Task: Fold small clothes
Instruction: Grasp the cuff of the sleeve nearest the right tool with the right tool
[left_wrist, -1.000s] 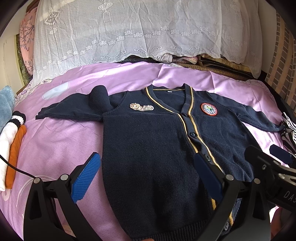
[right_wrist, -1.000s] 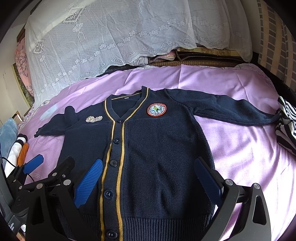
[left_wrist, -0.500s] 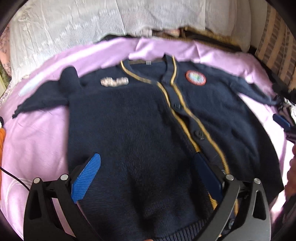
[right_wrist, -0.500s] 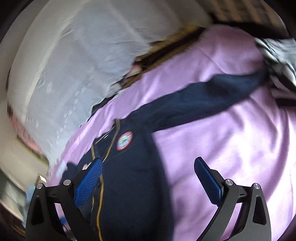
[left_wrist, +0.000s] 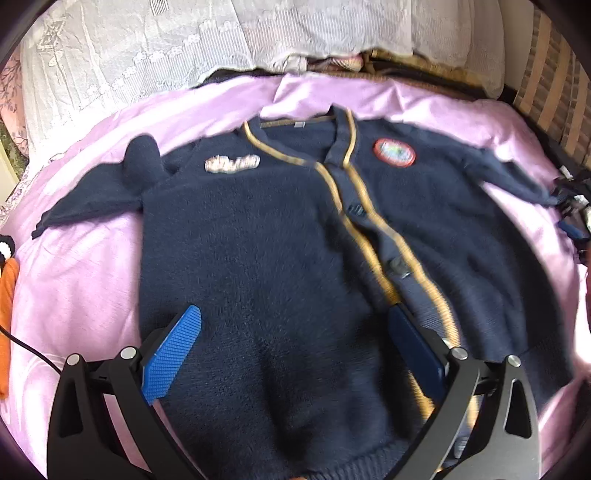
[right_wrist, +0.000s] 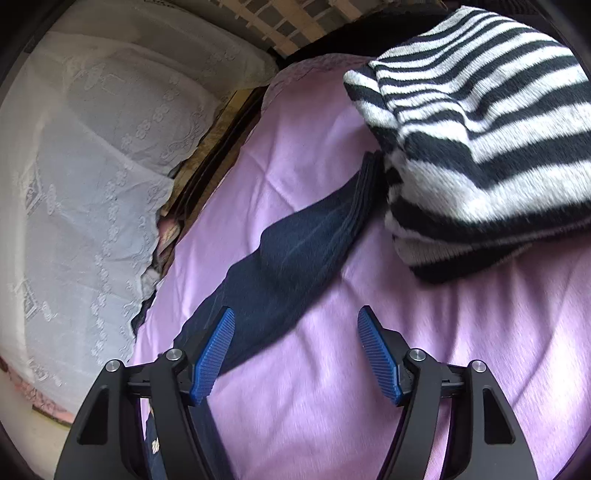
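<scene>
A navy cardigan (left_wrist: 280, 258) with yellow trim, a round red badge and a pale chest patch lies spread face up on the purple sheet (left_wrist: 85, 280). My left gripper (left_wrist: 295, 349) hangs open just above the cardigan's lower body, with nothing pinched. In the right wrist view its right sleeve (right_wrist: 295, 251) runs diagonally toward a striped garment. My right gripper (right_wrist: 297, 354) is tilted over that sleeve. Its jaws are closing, with the sleeve's edge and bare sheet between them and the pads (right_wrist: 214, 354) not pressing on it.
A folded black-and-white striped knit (right_wrist: 480, 147) lies at the sleeve's cuff. A white lace cover (left_wrist: 184, 48) drapes over pillows at the back. Orange cloth (left_wrist: 5, 295) and a black cable (left_wrist: 26, 347) sit at the left edge of the left wrist view.
My right gripper swung away from the cardigan's front to its right sleeve, rolled over, and its jaws narrowed. My left gripper edged in and down over the cardigan's body.
</scene>
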